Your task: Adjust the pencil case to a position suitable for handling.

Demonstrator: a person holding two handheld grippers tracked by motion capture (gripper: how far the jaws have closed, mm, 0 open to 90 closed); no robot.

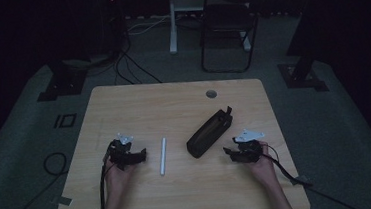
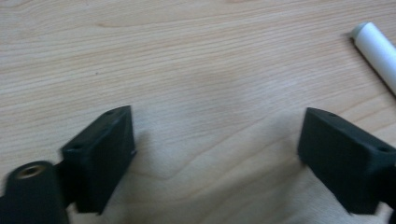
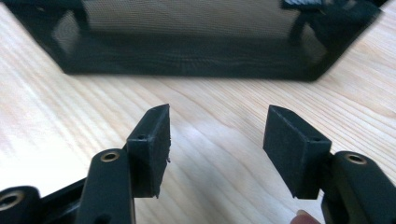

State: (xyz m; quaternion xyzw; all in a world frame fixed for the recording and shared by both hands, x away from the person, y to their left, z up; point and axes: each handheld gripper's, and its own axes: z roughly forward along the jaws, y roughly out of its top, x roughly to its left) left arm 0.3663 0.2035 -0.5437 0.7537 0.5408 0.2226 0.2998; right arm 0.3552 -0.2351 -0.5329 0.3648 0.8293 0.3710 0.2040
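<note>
Pen point(image 1: 163, 156) lies loose on the table point(image 1: 123, 104), left of the black mesh case point(image 1: 209, 132); both grippers, left point(image 1: 140, 156) and right point(image 1: 229, 152), gape empty, packing not yet begun.

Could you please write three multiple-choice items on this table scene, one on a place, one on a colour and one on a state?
1. Where does the white cylindrical marker lie on the light wooden table?
A. Between the left gripper and the black mesh pencil case
B. Inside the case
C. Beyond the round cable hole

2. What colour is the mesh pencil case?
A. White
B. Black
C. Red

3. How do the jaws of the right gripper stand?
A. Clamped on the case
B. Clamped on the marker
C. Apart, with bare table between them

Answers: 1 A, as the high view shows the marker between the two; 2 B, as its mesh is dark in the high and right gripper views; 3 C, as wood grain shows between the pads and the case lies beyond them.
</note>
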